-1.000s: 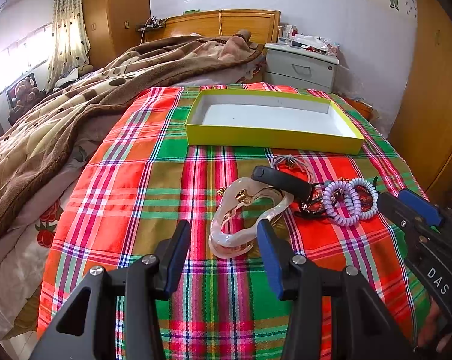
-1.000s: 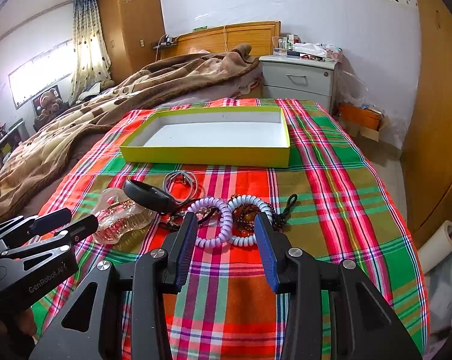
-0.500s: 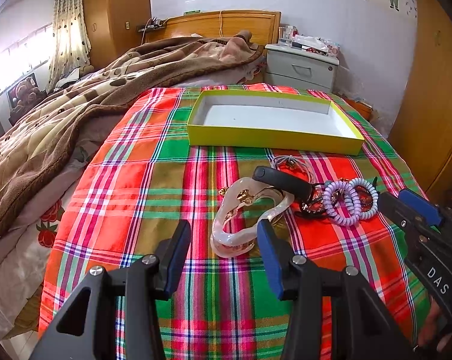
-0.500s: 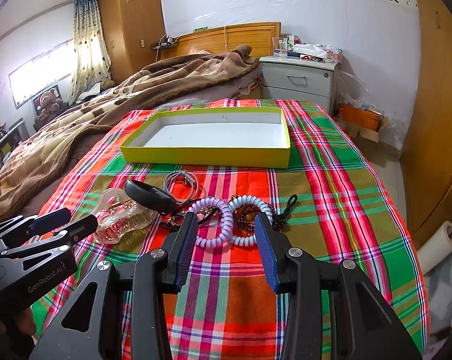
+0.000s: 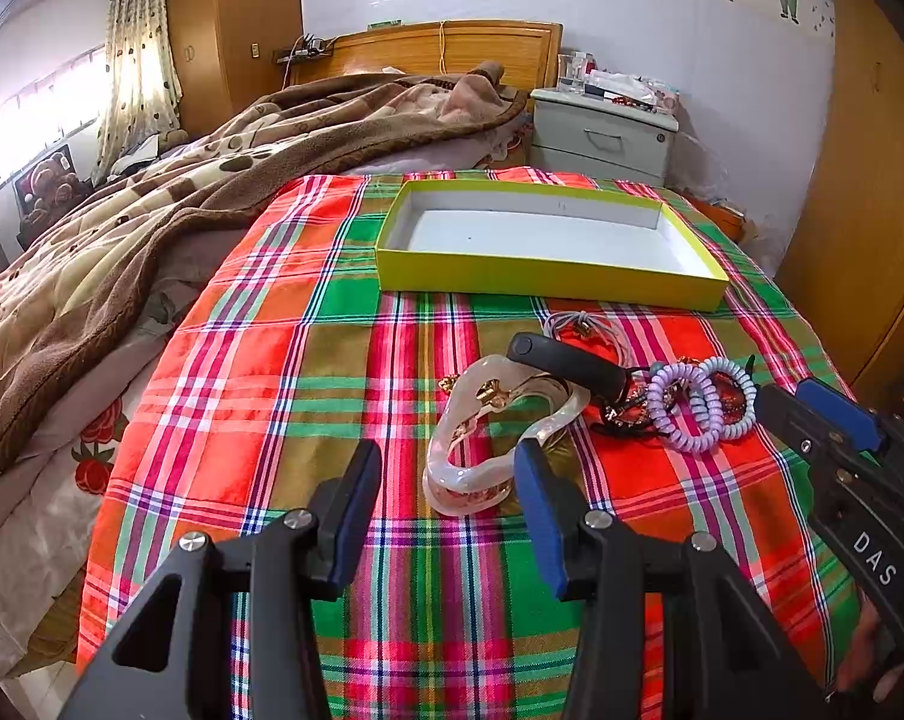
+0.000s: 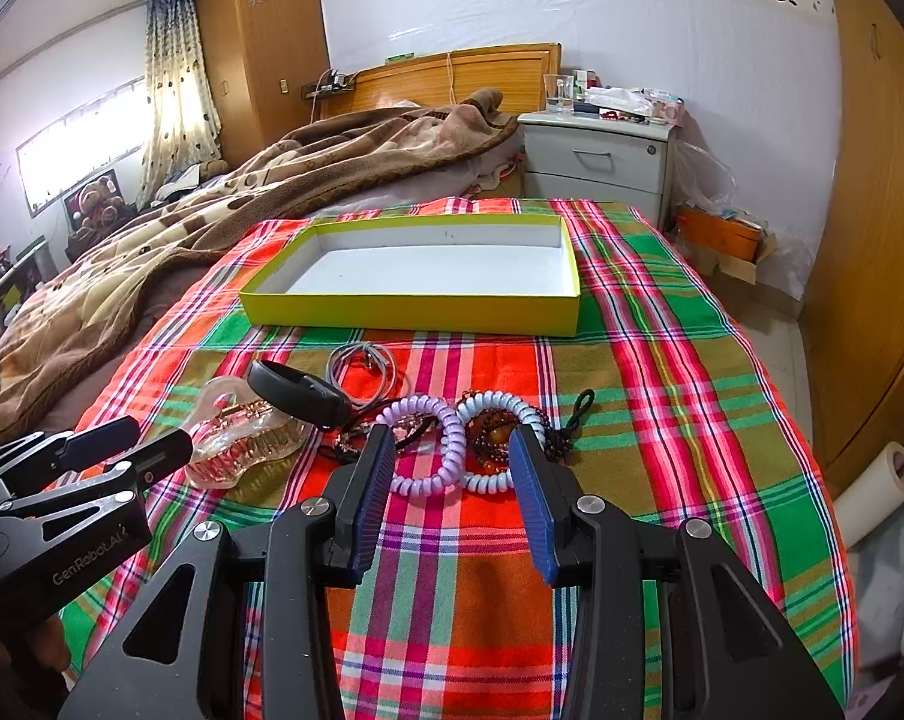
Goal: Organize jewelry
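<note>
A heap of jewelry lies on the plaid cloth: a clear pearly hair claw (image 5: 487,450) (image 6: 242,438), a black band (image 5: 565,363) (image 6: 299,390), a purple coil tie (image 5: 685,414) (image 6: 428,450), a pale blue coil tie (image 5: 730,399) (image 6: 499,444), a dark bead bracelet (image 6: 493,435) and a grey cord (image 6: 365,366). Behind them stands an empty yellow box (image 5: 541,285) (image 6: 410,312). My left gripper (image 5: 449,483) is open, its fingers flanking the near end of the hair claw. My right gripper (image 6: 452,468) is open just short of the coil ties.
The plaid cloth (image 5: 308,372) covers the bed's foot. A brown blanket (image 5: 152,210) is heaped to the left. A grey nightstand (image 6: 595,162) stands behind, a wooden wardrobe (image 6: 883,240) on the right, and the bed edge drops to the floor on the right.
Both grippers have barely moved; the left has crept slightly forward toward the hair claw. Nothing was taken hold of.
</note>
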The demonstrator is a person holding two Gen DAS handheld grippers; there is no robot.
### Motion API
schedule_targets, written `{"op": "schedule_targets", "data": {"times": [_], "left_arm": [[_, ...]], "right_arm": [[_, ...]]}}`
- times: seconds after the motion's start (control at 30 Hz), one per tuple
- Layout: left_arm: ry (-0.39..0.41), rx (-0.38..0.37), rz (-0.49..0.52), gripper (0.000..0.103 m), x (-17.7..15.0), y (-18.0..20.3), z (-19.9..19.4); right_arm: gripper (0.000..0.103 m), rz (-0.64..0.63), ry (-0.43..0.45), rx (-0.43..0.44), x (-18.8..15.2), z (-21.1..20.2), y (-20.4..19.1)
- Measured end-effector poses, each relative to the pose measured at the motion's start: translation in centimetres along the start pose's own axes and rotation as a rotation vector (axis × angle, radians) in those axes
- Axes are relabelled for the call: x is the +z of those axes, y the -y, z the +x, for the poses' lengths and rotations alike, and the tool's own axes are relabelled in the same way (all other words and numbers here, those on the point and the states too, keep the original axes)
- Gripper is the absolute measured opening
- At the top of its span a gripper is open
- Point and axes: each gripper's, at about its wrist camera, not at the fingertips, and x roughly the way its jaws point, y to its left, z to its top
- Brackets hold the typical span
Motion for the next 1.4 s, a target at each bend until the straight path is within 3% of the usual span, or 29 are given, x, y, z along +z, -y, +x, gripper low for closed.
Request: {"op": "schedule_targets", "data": {"times": [0.77, 1.1, 1.4], "left_arm": [[-0.016, -0.019, 0.0, 0.048, 0.2, -0.3, 0.6], [-0.026, -0.138, -0.019, 0.048, 1.4, -2.5, 0.9], [-0.071, -0.192, -0.041, 0.048, 2.7, -4.2, 2.5]], "right_arm": [[0.041, 0.003, -0.009, 0.001, 0.0, 0.5, 0.2], [0.041, -0.001, -0.018, 0.05, 1.0, 1.8, 2.1], [0.041, 0.029, -0.086, -0.016, 1.4, 3.9, 5.0]]}}
